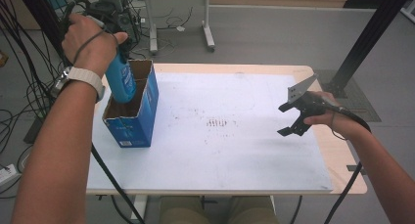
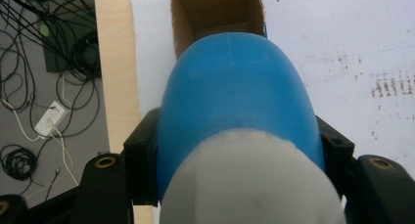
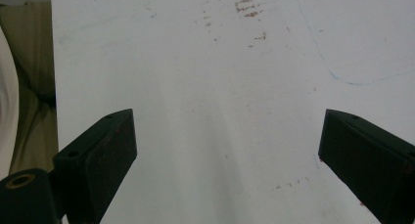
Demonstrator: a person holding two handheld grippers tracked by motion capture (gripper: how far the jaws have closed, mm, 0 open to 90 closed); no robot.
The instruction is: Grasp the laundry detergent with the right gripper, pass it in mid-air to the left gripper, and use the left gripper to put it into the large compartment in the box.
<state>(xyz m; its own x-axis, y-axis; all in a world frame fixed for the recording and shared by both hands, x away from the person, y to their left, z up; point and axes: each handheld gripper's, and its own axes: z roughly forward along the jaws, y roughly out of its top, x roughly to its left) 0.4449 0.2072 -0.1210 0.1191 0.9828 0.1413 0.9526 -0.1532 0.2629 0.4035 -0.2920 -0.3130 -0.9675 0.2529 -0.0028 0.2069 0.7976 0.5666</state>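
High view is giving us the widest reading: we are working at a white table (image 1: 235, 150) with a pale wooden rim, and at the upper left of the frame an open blue box (image 1: 131, 117) of brown cardboard inside is standing on it. We are holding the left gripper (image 1: 115, 43) above that box, its jaws clamped on the sides of a blue bottle (image 1: 121, 79) whose lower end is dipping into the box's open top. We judge the step in hand to be lowering the bottle into the box; the next move calls for keeping it upright and clear of the cardboard walls, sinking it until it stands on the bottom, and only then letting the jaws part. At the right of the frame we are resting the right gripper (image 1: 289, 120) over the bare table, jaws spread wide with nothing between them. In the left gripper view the bottle (image 2: 235, 101) is looming large at centre: smooth, rounded, bright blue plastic with a faint seam down the middle and a pale grey cap nearest the camera, while the box mouth (image 2: 215, 9) is showing beyond it at the top of the frame.
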